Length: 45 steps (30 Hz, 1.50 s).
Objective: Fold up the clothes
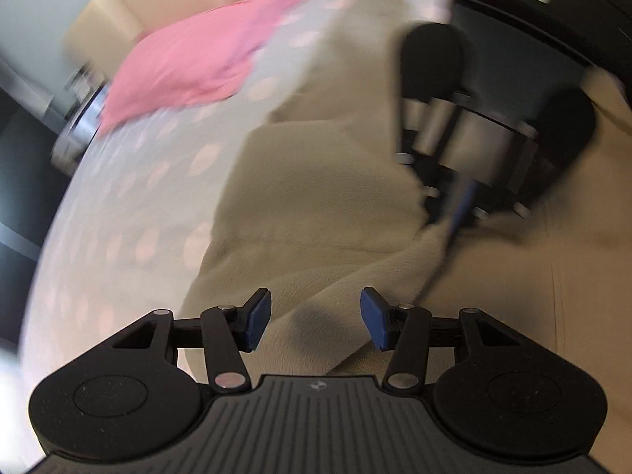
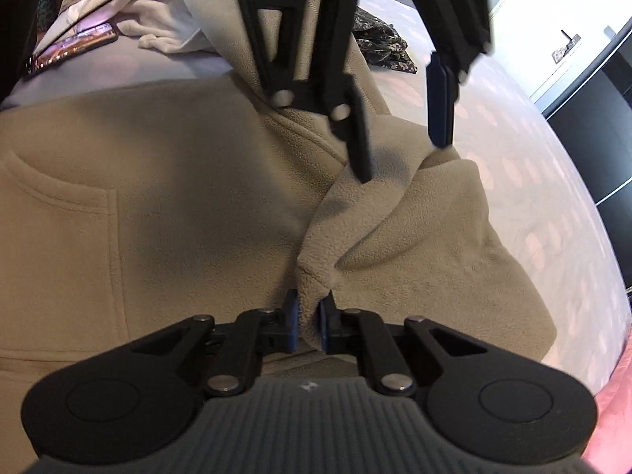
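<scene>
So we've got the beige fleece top (image 2: 158,205) spread over the spotted bedsheet (image 2: 545,213), pocket side up by the look of that stitched pocket outline on the left of the right wrist view. Our right gripper (image 2: 308,326) is clenched on a bunched-up piece of it, a sleeve or a corner, we can't tell which, and the fabric rises from the jaws in a ridge. Our left gripper (image 1: 316,318) has its jaws spread wide with nothing between them, hanging just over the fleece; in the right wrist view its tips sit right by the far end of that same ridge.

Our guess is we're mid-fold, carrying that flap in over the body of the garment. Could equally be pulling it back out to flatten, one look doesn't settle that. Either way the next bit needs the left one to get a bite on the far end so the flap travels flat, not twisted.

Further out: a pink cloth (image 1: 189,59), a dark patterned garment (image 2: 387,45), and a pale heap of laundry (image 2: 158,19) near the bed's edges.
</scene>
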Available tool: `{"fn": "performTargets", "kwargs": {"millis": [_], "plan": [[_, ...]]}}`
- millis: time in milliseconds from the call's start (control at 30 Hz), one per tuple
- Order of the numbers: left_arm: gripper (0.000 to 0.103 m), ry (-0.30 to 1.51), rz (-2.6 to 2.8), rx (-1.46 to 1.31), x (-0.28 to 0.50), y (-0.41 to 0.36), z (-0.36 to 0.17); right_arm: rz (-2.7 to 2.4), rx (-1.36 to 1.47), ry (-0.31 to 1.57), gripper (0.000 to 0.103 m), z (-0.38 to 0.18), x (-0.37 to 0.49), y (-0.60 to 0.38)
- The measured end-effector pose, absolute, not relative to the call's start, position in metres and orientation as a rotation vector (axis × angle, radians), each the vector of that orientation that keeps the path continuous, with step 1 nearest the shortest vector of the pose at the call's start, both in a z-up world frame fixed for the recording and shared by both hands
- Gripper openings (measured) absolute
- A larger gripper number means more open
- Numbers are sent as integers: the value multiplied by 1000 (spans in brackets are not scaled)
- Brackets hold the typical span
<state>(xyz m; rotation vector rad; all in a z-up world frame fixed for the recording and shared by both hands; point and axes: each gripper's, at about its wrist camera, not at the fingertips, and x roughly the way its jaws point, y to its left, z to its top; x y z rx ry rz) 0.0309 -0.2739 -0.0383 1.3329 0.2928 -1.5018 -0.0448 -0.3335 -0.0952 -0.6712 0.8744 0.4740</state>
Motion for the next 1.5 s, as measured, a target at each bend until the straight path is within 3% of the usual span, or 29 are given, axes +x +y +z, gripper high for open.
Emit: {"fn": "performTargets", "kwargs": {"millis": [267, 300, 400, 567, 600, 633, 667, 800, 900, 1000, 1167, 1200, 1500], "plan": [[46, 101, -1509, 1690, 10, -283, -83, 489, -665, 813, 10, -88, -48, -345], [35, 88, -1499, 1705, 11, -283, -87, 483, -657, 809, 10, -82, -53, -347], [22, 86, -1476, 1695, 8, -279, -90, 453, -628, 791, 9, -75, -61, -355], [13, 125, -1367, 1568, 13, -270, -80, 334, -556, 720, 10, -65, -68, -367], [11, 155, -1334, 1516, 18, -269, -76, 303, -532, 695, 15, -60, -71, -371], [10, 197, -1297, 1446, 24, -270, -69, 272, -508, 671, 32, -56, -73, -374], [9, 232, -1256, 1376, 31, -272, -61, 242, -483, 646, 40, -51, -76, -377], [7, 335, -1089, 1106, 63, -279, -27, 150, -352, 565, 42, -32, -84, -397], [7, 412, -1008, 939, 83, -285, -6, 151, -265, 623, 39, -44, -69, -404], [6, 461, -1002, 839, 91, -287, 6, 145, -196, 699, 25, -65, -48, -407], [6, 443, -988, 736, 90, -284, 25, 128, -85, 821, 11, -99, -13, -412], [6, 438, -985, 716, 89, -284, 29, 81, -104, 813, 3, -105, -7, -416], [5, 271, -1037, 741, 42, -277, 5, -184, 0, 733, 0, -99, 40, -503]]}}
